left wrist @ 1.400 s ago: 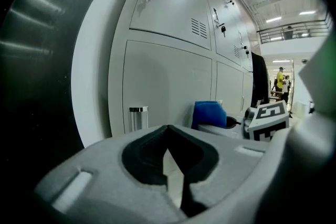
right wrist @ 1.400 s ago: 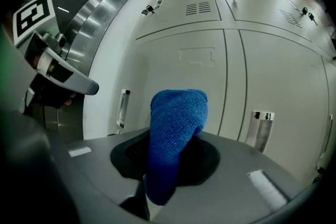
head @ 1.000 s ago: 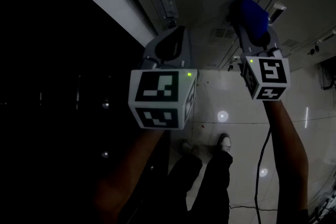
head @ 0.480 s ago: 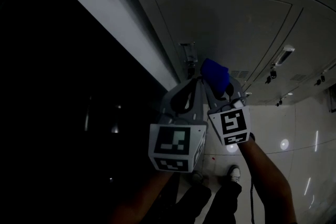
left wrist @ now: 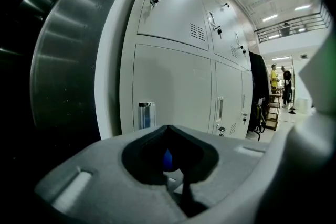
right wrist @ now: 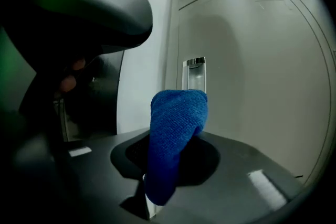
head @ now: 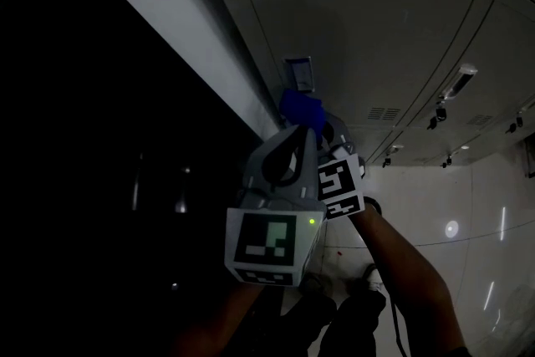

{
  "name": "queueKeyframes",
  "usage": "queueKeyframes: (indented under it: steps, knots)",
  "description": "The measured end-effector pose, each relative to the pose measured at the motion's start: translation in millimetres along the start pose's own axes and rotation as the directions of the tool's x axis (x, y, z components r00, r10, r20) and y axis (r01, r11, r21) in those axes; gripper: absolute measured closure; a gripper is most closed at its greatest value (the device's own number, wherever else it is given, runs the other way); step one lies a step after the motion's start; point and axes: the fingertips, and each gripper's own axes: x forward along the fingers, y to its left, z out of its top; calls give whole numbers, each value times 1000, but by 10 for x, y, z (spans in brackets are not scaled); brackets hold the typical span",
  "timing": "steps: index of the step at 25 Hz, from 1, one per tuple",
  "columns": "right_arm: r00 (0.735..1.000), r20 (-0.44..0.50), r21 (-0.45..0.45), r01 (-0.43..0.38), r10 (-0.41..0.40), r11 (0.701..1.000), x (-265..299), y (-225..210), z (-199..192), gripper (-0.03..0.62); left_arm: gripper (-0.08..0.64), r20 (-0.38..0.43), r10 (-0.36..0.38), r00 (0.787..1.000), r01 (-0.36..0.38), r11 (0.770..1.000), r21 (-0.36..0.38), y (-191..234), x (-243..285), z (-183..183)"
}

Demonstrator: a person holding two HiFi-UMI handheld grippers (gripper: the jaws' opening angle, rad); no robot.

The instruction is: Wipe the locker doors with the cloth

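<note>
Jaws of the right gripper (right wrist: 151,195) are pinched on a blue cloth (right wrist: 176,134). The cloth stands up from them toward a grey locker door (right wrist: 252,86), just beneath its recessed handle (right wrist: 195,73); contact with the door cannot be confirmed. The left gripper (left wrist: 184,194) is pressed together with nothing between its jaws, and a blue speck shows through its hollow. The head view is dim: the left gripper's body hides most of the right gripper, and the person's forearms (head: 401,263) are cut off at the bottom edge. Left of the lockers stands a dark steel panel (left wrist: 58,86), black in the head view. The floor (head: 468,213) is pale and glossy, with lamp reflections. Distant people (left wrist: 274,77) are too small to make out.
</note>
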Motion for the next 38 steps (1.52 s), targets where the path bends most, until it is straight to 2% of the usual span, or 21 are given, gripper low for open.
queueKeyframes:
  steps: [8, 20, 27, 33, 38]
  knots:
    - [999, 33, -29, 30, -29, 999, -274, -291, 101, 509, 558, -17, 25, 1000, -25, 1000, -6, -9, 55, -240]
    - [981, -26, -78, 190, -192, 979, -1001, -1224, -61, 509, 558, -56, 19, 998, -22, 998, -55, -300, 298, -552]
    - [966, -36, -74, 254, -257, 964, -1302, -1587, -114, 509, 558, -61, 36, 997, -39, 998, -45, -341, 324, -602]
    - [966, -39, -71, 252, -255, 965, -1350, -1625, -138, 509, 558, -67, 57, 996, -60, 997, -43, -296, 313, -619]
    - [979, 5, -88, 206, -206, 975, -1253, -1260, -44, 509, 558, -71, 86, 994, -90, 995, -46, -172, 222, -613]
